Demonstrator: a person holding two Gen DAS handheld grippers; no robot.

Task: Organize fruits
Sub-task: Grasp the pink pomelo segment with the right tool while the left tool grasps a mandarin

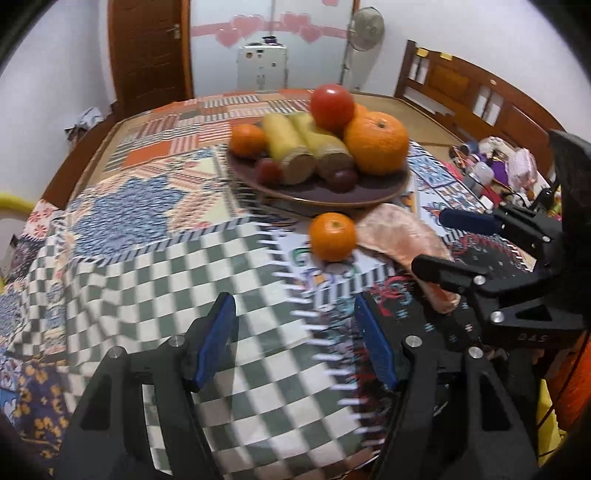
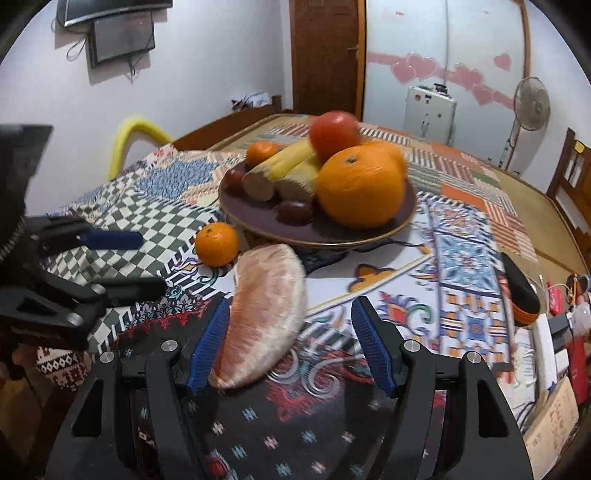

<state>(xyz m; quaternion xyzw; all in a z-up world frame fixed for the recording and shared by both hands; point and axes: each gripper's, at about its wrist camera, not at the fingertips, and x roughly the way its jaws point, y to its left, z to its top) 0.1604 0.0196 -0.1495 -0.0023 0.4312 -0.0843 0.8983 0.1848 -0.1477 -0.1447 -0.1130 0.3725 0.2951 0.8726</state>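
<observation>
A dark purple plate [image 1: 317, 192] [image 2: 258, 218] on the patchwork cloth holds a big orange [image 1: 376, 142] [image 2: 360, 186], a red tomato [image 1: 331, 107] [image 2: 334, 134], two yellow cane pieces [image 1: 286, 147] [image 2: 280, 168], a small tangerine and dark grapes. A loose tangerine [image 1: 331, 236] [image 2: 217, 243] lies in front of the plate. A peeled pomelo segment [image 2: 267, 314] [image 1: 402, 240] lies beside it. My right gripper [image 2: 291, 343] is open around the pomelo segment, its left pad touching it. My left gripper [image 1: 295, 339] is open and empty, short of the loose tangerine.
The cloth covers a table with a wooden rim [image 2: 554, 229]. Clutter of small items lies at the right edge [image 1: 495, 166]. A black and orange object [image 2: 521, 291] lies on the right. A wooden bench [image 1: 480, 96], a fan [image 1: 365, 29] and a door stand behind.
</observation>
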